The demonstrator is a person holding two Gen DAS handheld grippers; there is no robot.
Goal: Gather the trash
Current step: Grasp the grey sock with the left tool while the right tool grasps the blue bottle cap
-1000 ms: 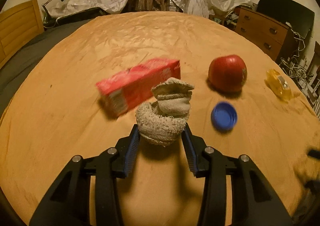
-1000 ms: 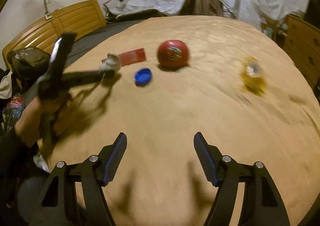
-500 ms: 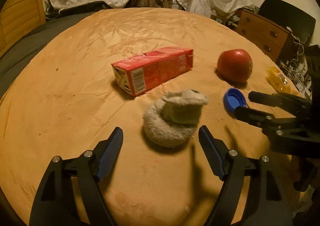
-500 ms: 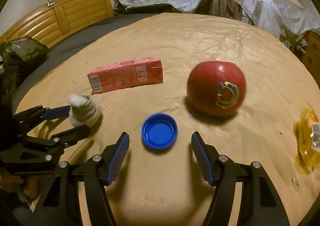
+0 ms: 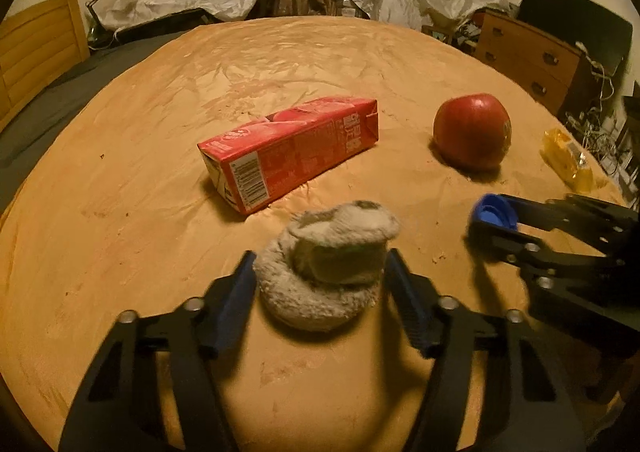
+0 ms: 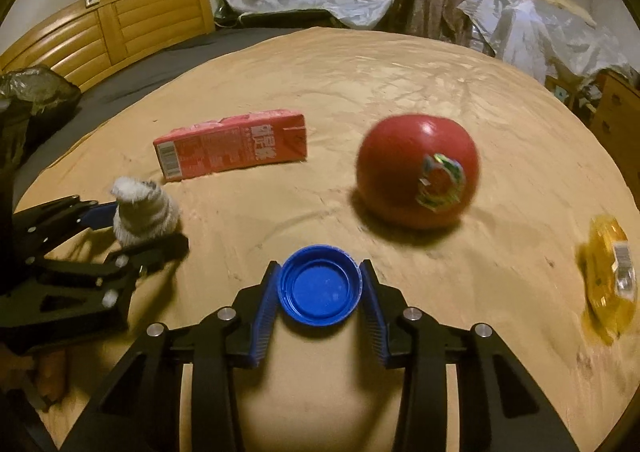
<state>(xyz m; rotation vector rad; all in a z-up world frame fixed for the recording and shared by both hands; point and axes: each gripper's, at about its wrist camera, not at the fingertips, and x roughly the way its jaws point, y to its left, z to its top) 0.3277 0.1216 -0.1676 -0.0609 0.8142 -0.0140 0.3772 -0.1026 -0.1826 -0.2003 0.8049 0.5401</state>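
A grey rolled sock (image 5: pixel 328 264) lies on the tan tablecloth (image 5: pixel 280 63). My left gripper (image 5: pixel 320 284) has closed on it, both pads touching its sides; it also shows in the right wrist view (image 6: pixel 140 211). A blue bottle cap (image 6: pixel 320 286), open side up, sits between the pads of my right gripper (image 6: pixel 320 292), which is shut on it. In the left wrist view the cap (image 5: pixel 492 209) shows at the right gripper's tips. A red juice carton (image 5: pixel 292 151) lies on its side behind the sock.
A red apple (image 6: pixel 418 169) with a sticker sits right of the carton. A yellow wrapper (image 6: pixel 612 272) lies near the table's right edge. A dresser (image 5: pixel 528 55) stands at the right, and a bed with a wooden headboard (image 6: pixel 108 31) at the left.
My left gripper opened and let the sock down, then closed on it again. My right gripper moved in over the blue cap and closed on it.
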